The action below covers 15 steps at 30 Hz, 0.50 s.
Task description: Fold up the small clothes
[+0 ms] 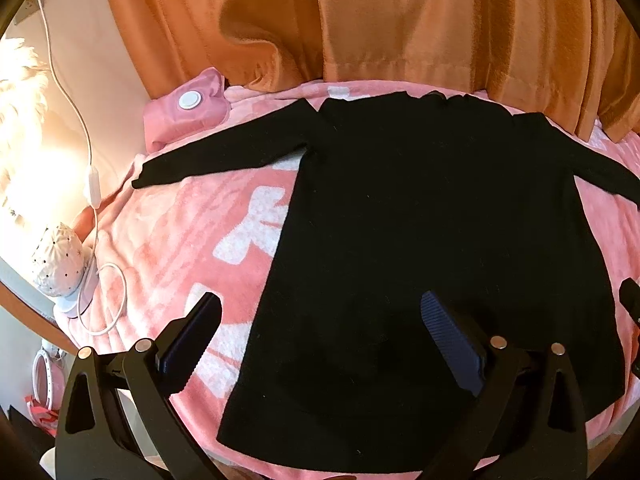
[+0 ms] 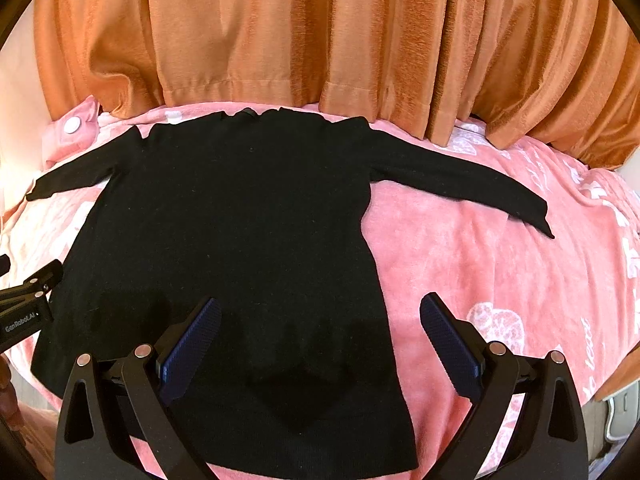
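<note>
With the black sweater (image 1: 420, 240) spread flat, sleeves out, on the pink blanket (image 1: 180, 240), both the left claw (image 1: 320, 320) and right claw (image 2: 320, 320) are held wide open and empty, so each sleeve cuff is best pinched cleanly first.

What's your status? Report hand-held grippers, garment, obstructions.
Left hand-held gripper open, right hand-held gripper open, both empty. Black sweater flat on pink blanket, sleeves spread, unfolded. Nothing on it.
</note>
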Each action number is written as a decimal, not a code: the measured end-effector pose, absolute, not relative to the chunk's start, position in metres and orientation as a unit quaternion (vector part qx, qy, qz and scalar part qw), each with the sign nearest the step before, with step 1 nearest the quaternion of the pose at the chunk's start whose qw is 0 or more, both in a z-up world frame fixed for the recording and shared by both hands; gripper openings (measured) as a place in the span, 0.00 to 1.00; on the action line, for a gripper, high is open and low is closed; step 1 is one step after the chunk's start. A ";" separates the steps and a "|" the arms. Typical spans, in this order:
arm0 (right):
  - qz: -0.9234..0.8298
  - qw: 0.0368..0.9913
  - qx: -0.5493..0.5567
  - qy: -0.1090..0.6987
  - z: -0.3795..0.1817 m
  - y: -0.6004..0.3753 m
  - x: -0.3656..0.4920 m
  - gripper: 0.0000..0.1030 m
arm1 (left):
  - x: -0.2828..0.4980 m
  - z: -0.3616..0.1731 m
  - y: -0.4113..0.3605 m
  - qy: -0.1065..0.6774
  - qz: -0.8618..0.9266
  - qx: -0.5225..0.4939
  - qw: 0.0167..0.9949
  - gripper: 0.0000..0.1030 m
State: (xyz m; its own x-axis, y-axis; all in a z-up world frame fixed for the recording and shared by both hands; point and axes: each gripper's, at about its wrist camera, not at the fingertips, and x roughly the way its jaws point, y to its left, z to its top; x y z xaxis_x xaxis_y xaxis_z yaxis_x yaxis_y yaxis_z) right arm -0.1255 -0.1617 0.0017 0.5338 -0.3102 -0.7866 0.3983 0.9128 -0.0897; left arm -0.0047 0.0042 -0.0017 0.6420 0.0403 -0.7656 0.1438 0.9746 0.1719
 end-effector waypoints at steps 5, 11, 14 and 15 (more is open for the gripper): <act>-0.205 0.872 0.054 0.441 0.001 -0.163 -0.127 0.95 | -0.007 -0.004 0.001 0.428 -0.036 0.111 0.896 0.95; -0.206 0.871 0.061 0.442 0.001 -0.166 -0.131 0.95 | -0.008 -0.005 -0.002 0.444 -0.039 0.113 0.888 0.95; -0.204 0.869 0.068 0.445 -0.001 -0.167 -0.135 0.95 | -0.011 -0.006 -0.004 0.451 -0.045 0.114 0.884 0.95; -0.202 0.869 0.071 0.446 -0.001 -0.168 -0.137 0.95 | -0.012 -0.006 -0.005 0.451 -0.046 0.115 0.884 0.95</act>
